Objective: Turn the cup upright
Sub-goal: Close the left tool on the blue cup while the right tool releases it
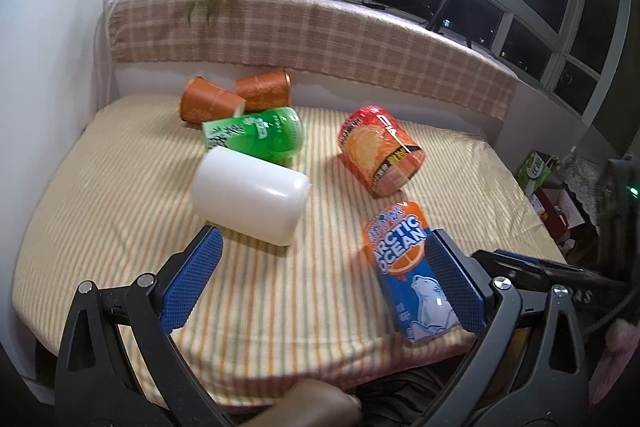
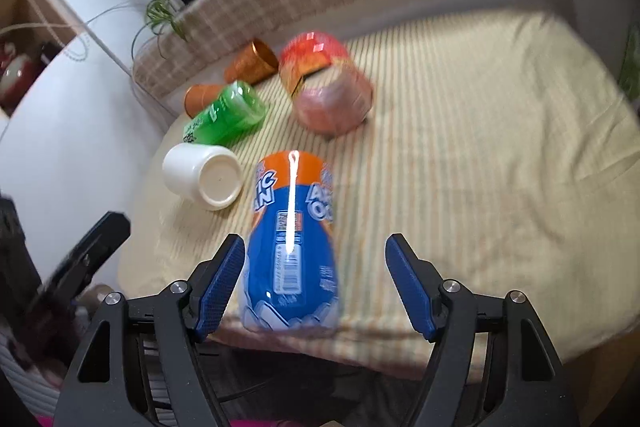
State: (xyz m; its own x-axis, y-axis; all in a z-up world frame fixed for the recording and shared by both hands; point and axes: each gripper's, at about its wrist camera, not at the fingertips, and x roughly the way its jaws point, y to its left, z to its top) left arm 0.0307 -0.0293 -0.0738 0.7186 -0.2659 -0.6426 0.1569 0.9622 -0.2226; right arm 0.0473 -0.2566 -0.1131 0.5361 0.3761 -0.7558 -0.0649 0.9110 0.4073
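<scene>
Six cups lie on their sides on the striped bed; the blue cup sits nearest, between the wide-open fingers of the right gripper. Step in hand appears to be the approach: next, close on its body, then rotate it upright. The left gripper is also wide open, holding nothing.

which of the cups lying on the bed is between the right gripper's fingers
The blue and orange Arctic Ocean cup, lying at the bed's near edge between the open right gripper fingers. The white cup, green cup and the others lie farther back.
</scene>
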